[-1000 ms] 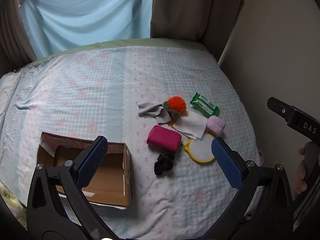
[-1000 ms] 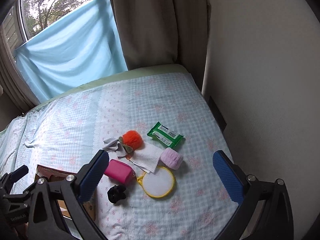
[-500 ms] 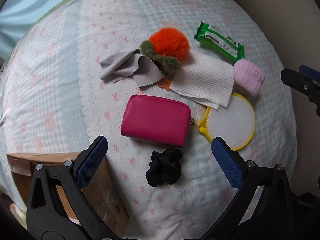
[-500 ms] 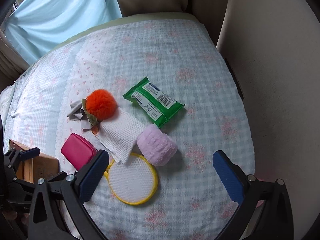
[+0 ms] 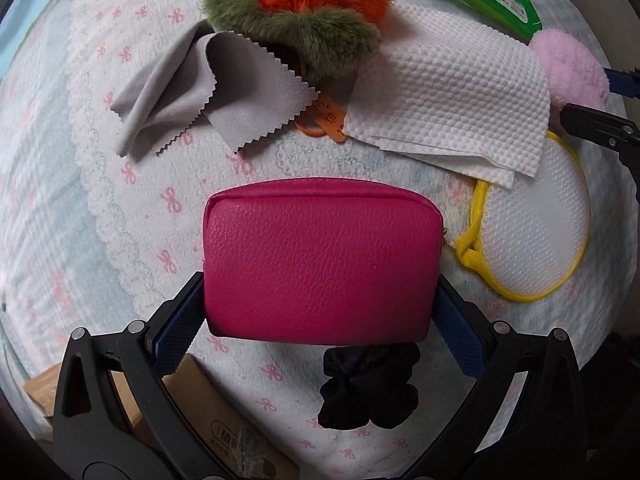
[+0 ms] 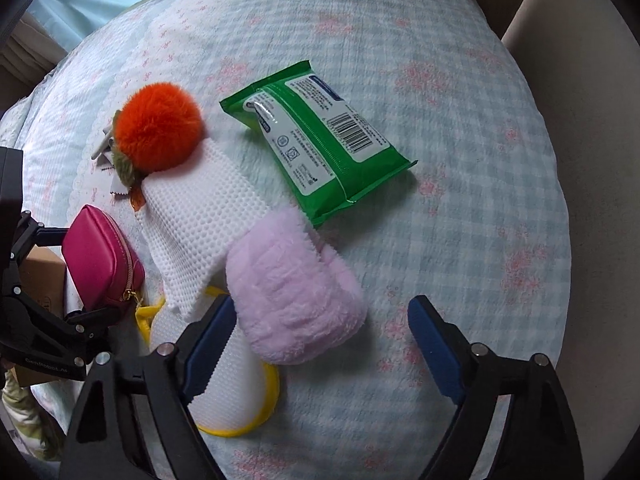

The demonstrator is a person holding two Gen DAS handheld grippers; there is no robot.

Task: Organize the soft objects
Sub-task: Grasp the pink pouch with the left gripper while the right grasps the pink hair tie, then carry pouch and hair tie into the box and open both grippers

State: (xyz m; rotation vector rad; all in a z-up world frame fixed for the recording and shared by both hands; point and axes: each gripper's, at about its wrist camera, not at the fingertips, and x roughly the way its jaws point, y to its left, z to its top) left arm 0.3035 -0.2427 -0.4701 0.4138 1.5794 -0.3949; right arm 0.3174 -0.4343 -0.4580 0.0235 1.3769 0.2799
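A pink pouch (image 5: 320, 256) lies on the bed between the blue pads of my left gripper (image 5: 318, 300); the jaws are wide and touch or nearly touch its two ends. It also shows in the right wrist view (image 6: 102, 256). My right gripper (image 6: 316, 340) is open around the near end of a fluffy pink roll (image 6: 296, 300); the left pad is beside it, the right pad stands apart. Around them lie an orange pompom (image 6: 158, 126), a white waffle cloth (image 6: 204, 224), a green wipes pack (image 6: 316, 140), a grey cloth (image 5: 208, 92), a yellow-rimmed mesh disc (image 5: 536, 236) and a black scrunchie (image 5: 368, 392).
A cardboard box (image 5: 216, 424) sits at the lower left under my left gripper. The bed (image 6: 460, 80) has a checked cover with pink prints. A beige wall (image 6: 592, 160) runs along the bed's right side.
Both grippers have dropped close to the bed. The left now straddles the pink pouch and the right has come down around the fluffy pink roll.
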